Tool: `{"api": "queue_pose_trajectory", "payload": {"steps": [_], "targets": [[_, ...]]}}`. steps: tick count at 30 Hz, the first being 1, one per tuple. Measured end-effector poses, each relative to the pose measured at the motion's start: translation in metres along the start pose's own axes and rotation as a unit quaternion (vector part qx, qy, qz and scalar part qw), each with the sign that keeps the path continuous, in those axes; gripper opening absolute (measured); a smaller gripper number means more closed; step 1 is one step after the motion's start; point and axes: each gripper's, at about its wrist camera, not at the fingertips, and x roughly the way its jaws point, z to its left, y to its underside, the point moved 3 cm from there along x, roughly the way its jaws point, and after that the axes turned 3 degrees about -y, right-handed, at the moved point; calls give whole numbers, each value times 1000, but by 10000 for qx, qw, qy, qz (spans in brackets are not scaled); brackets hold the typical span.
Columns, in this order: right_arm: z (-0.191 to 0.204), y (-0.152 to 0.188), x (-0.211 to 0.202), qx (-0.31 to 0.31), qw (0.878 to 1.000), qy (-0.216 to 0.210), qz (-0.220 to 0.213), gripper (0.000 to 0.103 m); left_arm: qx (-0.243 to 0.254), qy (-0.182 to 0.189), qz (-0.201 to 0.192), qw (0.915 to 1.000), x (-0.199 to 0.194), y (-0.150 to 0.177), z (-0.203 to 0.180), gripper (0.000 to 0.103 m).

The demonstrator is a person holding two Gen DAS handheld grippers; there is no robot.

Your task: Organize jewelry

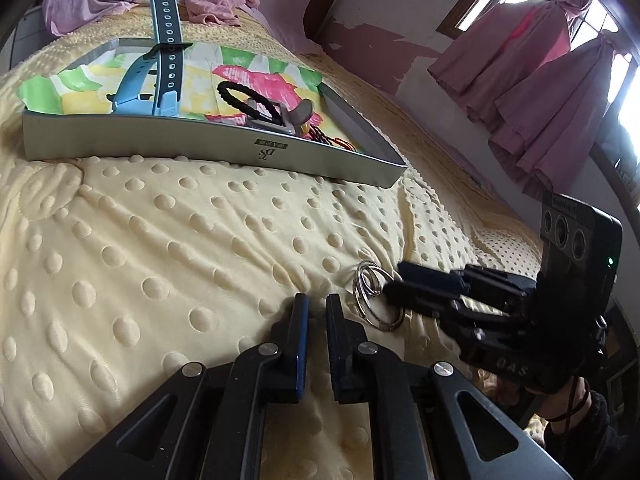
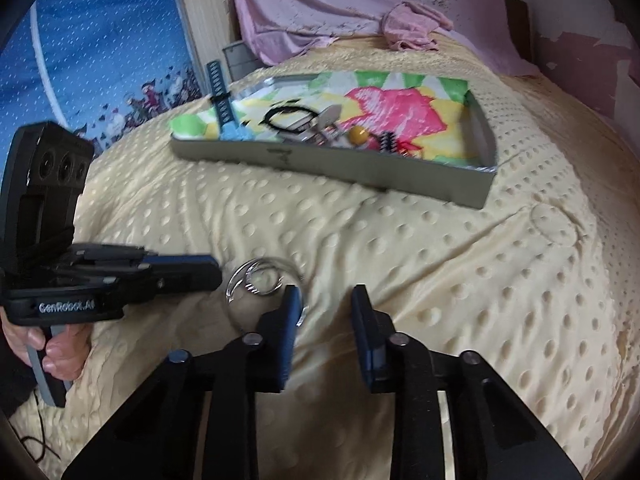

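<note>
- Bedroom scene: we see a bed under a cream dotted blanket, with pink curtains at a window in the upper right of the left wrist view.
- We note a grey tray with a bright floral lining in the upper middle of both views, resting on the blanket.
- Inside the tray we see a light blue strap, a black braided band and small mixed pieces we cannot identify; a dark teal strap leans across its far wall.
- We find the metal rings, several loops overlapping, lying on the blanket well below the tray, lower middle of both views.
- The left gripper sits at the bottom centre with its fingers drawn almost together and nothing between them; the rings lie just right of its right finger.
- The right gripper shows a moderate gap with only blanket in it; the edge of the big ring runs behind its left finger.
- In the left wrist view the right gripper's tips reach the rings from the right; we cannot tell if they touch.
- A hand grips the left gripper's handle at the lower left of the right wrist view.
</note>
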Motion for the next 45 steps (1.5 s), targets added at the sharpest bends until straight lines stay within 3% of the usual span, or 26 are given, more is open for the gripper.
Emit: {"api": "queue_pose_trajectory", "payload": {"steps": [3, 5, 7, 12, 19, 27, 34, 39, 45], "targets": [[8, 6, 1, -104, 9999, -49, 121, 16, 44, -26, -48, 10000, -2, 0, -2, 9], [11, 9, 2, -207, 9996, 51, 192, 5, 68, -25, -74, 9999, -3, 0, -4, 9], [10, 10, 0, -227, 9995, 162, 175, 3, 101, -17, -85, 9999, -3, -1, -6, 9], [-1, 7, -17, -251, 9980, 566, -88, 3, 217, 62, -94, 9997, -1, -3, -17, 9], [-27, 2, -39, 62, 9960, 760, -465, 3, 516, 152, -35, 9985, 6, -4, -41, 9], [-57, 12, -37, 360, 9944, 916, -377, 3, 801, 212, 134, 9965, 19, -3, -69, 9], [-62, 17, -37, 461, 9943, 883, -383, 3, 832, -40, 311, 9960, 31, -1, -76, 9], [-60, 17, -34, 422, 9948, 858, -358, 3, 890, -33, 444, 9950, 35, 1, -81, 27], [-61, 18, -34, 452, 9947, 847, -363, 3, 912, -159, 531, 9943, 42, 0, -85, 27]]}}
